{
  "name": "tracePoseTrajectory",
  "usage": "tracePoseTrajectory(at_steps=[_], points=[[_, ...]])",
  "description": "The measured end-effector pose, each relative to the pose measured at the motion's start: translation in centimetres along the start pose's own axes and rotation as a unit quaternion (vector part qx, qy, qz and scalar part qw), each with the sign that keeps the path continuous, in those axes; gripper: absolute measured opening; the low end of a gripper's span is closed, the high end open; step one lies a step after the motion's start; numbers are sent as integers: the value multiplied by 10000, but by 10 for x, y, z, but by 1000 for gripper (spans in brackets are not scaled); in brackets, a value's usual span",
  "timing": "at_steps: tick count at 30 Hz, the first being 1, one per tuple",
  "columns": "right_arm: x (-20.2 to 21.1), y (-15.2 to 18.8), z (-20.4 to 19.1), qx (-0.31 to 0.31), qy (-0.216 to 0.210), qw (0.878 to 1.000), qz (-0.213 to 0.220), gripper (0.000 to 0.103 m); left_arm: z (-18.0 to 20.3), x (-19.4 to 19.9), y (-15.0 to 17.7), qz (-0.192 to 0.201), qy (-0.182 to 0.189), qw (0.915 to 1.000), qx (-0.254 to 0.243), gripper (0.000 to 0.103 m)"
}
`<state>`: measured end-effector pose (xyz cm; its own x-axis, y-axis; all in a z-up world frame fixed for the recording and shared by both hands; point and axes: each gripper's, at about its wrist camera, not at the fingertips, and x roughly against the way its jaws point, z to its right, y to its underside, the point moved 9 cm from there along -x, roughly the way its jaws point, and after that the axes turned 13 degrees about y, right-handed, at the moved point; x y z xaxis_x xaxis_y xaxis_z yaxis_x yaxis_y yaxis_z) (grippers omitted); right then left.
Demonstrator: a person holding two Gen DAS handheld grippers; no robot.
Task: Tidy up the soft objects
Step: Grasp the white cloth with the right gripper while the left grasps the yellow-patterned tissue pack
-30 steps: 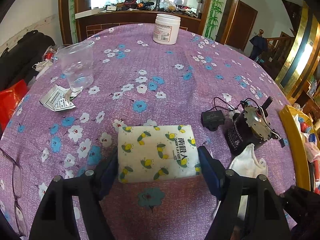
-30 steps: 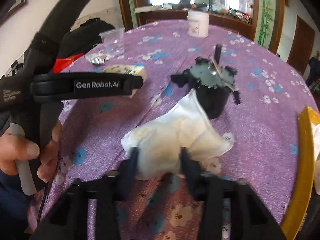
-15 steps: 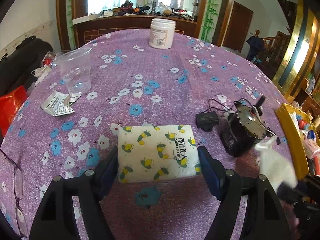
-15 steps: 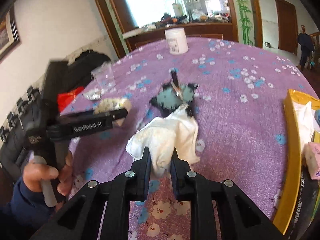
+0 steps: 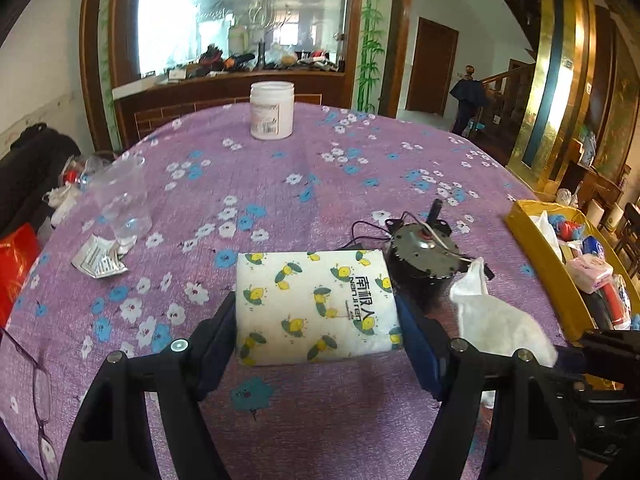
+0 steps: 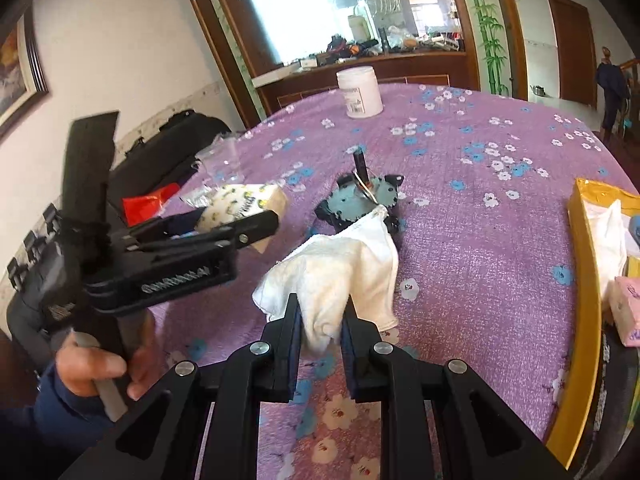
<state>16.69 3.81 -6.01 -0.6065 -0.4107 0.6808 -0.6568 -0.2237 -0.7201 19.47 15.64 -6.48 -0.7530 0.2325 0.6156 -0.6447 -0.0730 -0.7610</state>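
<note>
My left gripper (image 5: 316, 320) is shut on a tissue pack (image 5: 316, 304), white with yellow lemon prints, and holds it above the purple flowered tablecloth (image 5: 280, 184). The pack also shows in the right wrist view (image 6: 244, 204), with the left gripper (image 6: 224, 232) beside it. My right gripper (image 6: 320, 320) is shut on a white cloth (image 6: 340, 268) and holds it lifted off the table. The cloth also shows in the left wrist view (image 5: 496, 320), at the right. A yellow tray (image 6: 586, 264) with soft items stands at the table's right edge.
A black electric motor (image 5: 424, 252) with wires sits behind the cloth. A clear plastic cup (image 5: 124, 200) and a crumpled wrapper (image 5: 100, 260) are at the left. A white jar (image 5: 272, 110) stands at the far edge. Glasses (image 5: 40, 392) lie at the near left.
Both grippers have risen from the table. The right gripper closed tighter on the white cloth and lifted it. The left gripper lifted the tissue pack.
</note>
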Motion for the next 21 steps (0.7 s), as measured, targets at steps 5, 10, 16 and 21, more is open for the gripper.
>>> tracePoseTrajectory(at_steps=[5,10,16,21], points=[[19,1,6,-206,59,9997,153,19,12,7,-2,167,-135,9993,-294,75],[34,5,10,-268,180,9992,229,19,24,12,-3,300,-270,9975,-584,75],[48,8,10,-283,280,9988,298,20,34,20,-4,472,-421,9947,-810,75],[59,9,10,-289,344,9983,365,20,39,24,-5,561,-493,9930,-917,75]])
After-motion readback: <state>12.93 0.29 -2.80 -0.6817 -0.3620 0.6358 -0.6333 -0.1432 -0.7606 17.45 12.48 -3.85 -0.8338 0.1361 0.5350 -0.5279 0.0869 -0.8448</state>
